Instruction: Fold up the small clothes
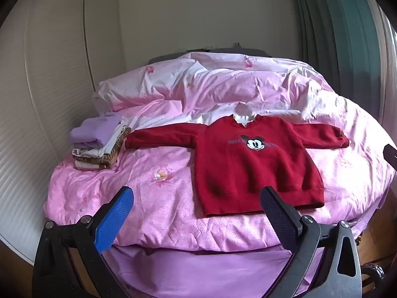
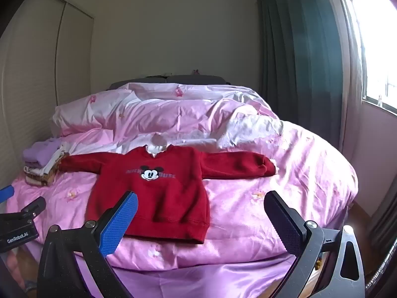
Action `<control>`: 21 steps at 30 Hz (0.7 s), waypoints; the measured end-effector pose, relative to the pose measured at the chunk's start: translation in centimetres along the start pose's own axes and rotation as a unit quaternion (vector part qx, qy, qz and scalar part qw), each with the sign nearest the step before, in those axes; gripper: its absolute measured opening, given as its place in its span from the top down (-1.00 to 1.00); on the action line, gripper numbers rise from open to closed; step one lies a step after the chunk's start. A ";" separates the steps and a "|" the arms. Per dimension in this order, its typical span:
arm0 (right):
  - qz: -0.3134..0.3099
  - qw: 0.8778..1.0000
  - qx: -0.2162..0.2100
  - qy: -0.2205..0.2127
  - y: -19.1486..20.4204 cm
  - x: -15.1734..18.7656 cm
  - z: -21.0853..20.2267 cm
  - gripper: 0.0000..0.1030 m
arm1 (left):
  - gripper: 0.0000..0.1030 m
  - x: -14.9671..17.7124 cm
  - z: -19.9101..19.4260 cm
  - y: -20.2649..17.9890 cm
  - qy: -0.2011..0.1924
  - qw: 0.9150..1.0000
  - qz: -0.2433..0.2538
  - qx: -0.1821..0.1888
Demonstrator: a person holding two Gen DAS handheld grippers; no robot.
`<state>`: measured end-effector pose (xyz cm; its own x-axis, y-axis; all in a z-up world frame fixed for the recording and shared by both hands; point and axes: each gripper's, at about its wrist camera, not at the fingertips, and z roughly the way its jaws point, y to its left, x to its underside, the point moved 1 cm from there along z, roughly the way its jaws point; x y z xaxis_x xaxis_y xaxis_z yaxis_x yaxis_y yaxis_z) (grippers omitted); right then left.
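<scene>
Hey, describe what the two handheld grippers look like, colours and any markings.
The left gripper and right gripper look alike: black frames with silver bolts, and two flat textured pads each, one bright blue, one black. In the right wrist view, the left gripper's body carries white "GenRobot.AI" lettering. No cables or sleeves show.

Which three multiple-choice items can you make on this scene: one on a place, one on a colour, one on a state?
1. Where is the pile of folded clothes?
A. On the sweater
B. On the bed, beside the sweater's sleeve
C. On the floor

2. What colour is the sweater?
A. Red
B. Green
C. Purple

3. How does the sweater lie?
A. Folded in half
B. Rolled up
C. Flat, sleeves spread out

Answers:
1. B: the pile sits on the pink cover by the sleeve end.
2. A: its cloth is red in both views.
3. C: both sleeves reach sideways, with the front print showing.
</scene>
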<state>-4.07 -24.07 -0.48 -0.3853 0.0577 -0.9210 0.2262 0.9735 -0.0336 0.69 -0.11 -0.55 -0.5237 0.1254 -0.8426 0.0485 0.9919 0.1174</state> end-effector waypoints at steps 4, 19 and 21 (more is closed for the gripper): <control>-0.002 1.000 0.003 0.005 -0.1 -0.1 0.0 -0.99 | -1.00 0.2 -0.1 0.0 0.010 1.000 -0.015 0.010; 0.003 1.000 -0.001 0.007 0.2 0.1 -0.4 -0.99 | -1.00 0.6 -0.2 0.9 0.016 1.000 -0.014 0.016; 0.003 1.000 0.000 0.007 0.1 0.1 -0.2 -0.99 | -1.00 0.5 -0.2 0.8 0.017 1.000 -0.015 0.015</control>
<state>-4.30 -23.91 -0.47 -0.3973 0.0661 -0.9153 0.2281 0.9732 -0.0287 0.29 0.72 -0.76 -0.5540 0.0957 -0.8270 0.0585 0.9954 0.0760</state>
